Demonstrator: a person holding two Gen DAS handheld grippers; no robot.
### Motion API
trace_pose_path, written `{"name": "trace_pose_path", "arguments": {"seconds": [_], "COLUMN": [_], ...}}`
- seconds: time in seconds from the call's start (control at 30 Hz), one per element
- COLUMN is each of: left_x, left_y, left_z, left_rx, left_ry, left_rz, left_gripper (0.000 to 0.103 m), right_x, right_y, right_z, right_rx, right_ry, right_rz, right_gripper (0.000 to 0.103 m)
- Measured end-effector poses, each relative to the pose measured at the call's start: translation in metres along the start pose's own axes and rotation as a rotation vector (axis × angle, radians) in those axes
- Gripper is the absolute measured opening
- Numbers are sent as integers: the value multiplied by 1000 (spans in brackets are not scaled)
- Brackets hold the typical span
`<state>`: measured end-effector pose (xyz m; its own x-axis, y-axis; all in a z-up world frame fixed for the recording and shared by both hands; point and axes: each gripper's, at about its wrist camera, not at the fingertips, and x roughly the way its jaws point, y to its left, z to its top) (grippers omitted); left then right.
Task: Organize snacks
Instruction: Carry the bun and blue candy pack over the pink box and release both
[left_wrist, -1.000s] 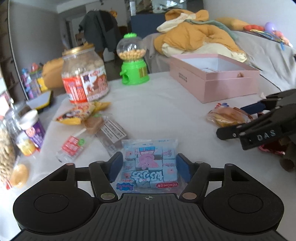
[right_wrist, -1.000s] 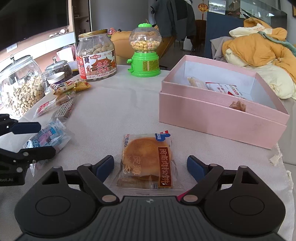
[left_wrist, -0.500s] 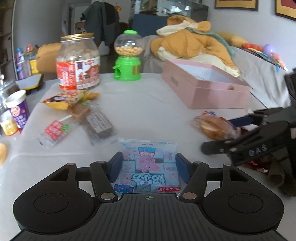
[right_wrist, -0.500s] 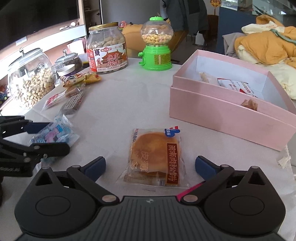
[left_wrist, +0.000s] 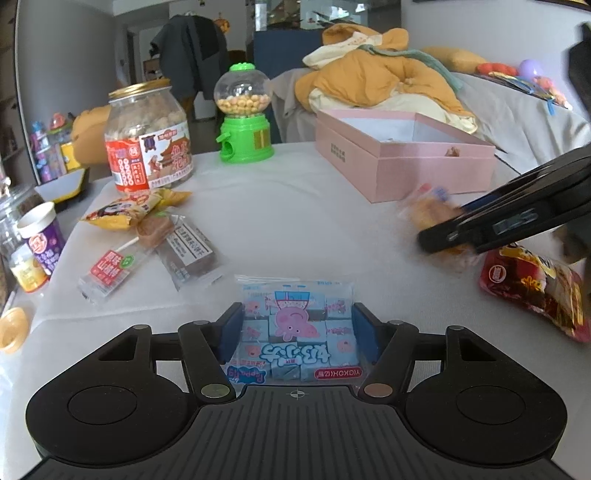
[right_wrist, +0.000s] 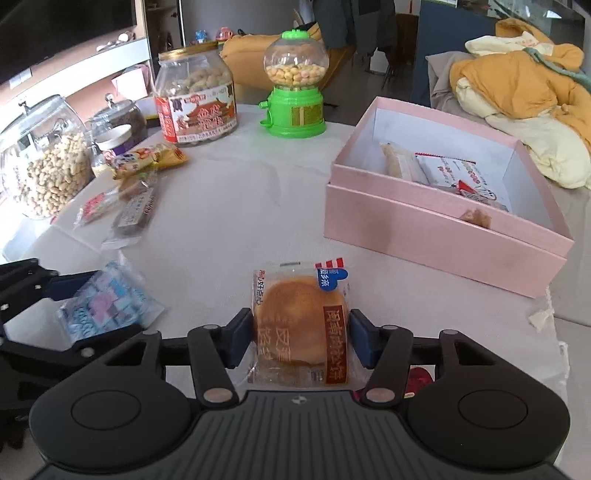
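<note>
White tablecloth (right_wrist: 229, 206); left claw (left_wrist: 297, 328) pinching blue candy bag (left_wrist: 295, 332), right claw (right_wrist: 301, 338) pinching wrapped pastry (right_wrist: 301, 325).

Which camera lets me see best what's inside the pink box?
The right wrist view. It looks down into the pink box, showing wrapped snacks on its white bottom. The left wrist view sees the box from the side, with mostly its wall and little inside.

Bare cloth (right_wrist: 236, 221) before pink box (right_wrist: 436, 236); wrappers (right_wrist: 122, 206) leftward
</note>
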<state>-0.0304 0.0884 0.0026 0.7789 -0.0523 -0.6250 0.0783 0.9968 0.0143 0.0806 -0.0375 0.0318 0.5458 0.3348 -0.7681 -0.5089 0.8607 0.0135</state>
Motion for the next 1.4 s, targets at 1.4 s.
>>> {"name": "trace_pose_path", "arguments": {"seconds": [1.4], "left_x": [31], "left_y": [67], "left_z": [118], "left_rx": [-221], "left_ry": [-138], "left_rz": [-106], "left_gripper": [62], "right_x": [-91], "right_y": [-117], "right_z": [70], "right_rx": [174], "right_ry": [-217], "right_rz": [-62], "right_gripper": [56]}}
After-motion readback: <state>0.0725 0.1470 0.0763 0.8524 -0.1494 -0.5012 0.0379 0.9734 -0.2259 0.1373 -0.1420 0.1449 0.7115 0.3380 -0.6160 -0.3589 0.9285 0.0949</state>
